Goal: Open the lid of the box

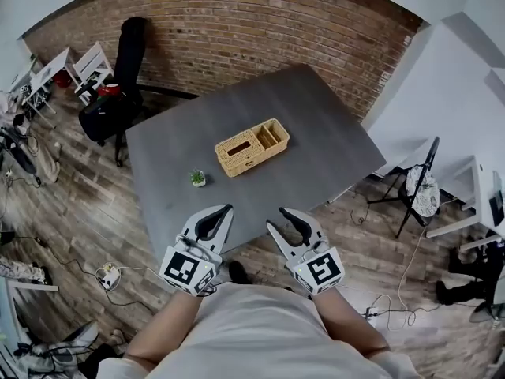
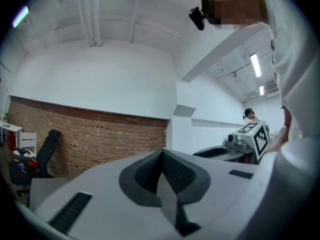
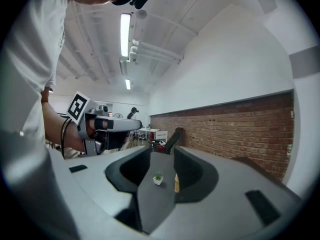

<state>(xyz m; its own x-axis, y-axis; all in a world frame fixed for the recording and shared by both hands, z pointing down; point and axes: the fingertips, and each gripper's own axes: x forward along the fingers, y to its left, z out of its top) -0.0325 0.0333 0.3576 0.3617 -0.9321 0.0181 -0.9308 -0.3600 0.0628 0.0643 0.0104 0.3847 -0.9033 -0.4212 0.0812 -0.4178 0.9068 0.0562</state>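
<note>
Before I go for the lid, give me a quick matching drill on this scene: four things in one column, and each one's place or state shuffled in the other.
Things:
1. wicker box
2. potted plant
3. left gripper
4. right gripper

Places or states:
a. jaws apart, nothing between them
b. near the middle of the grey table
c. jaws together, holding nothing
d. on the table, nearer the person and to the left of the box

Pairs: 1-b, 2-d, 3-c, 4-a
</note>
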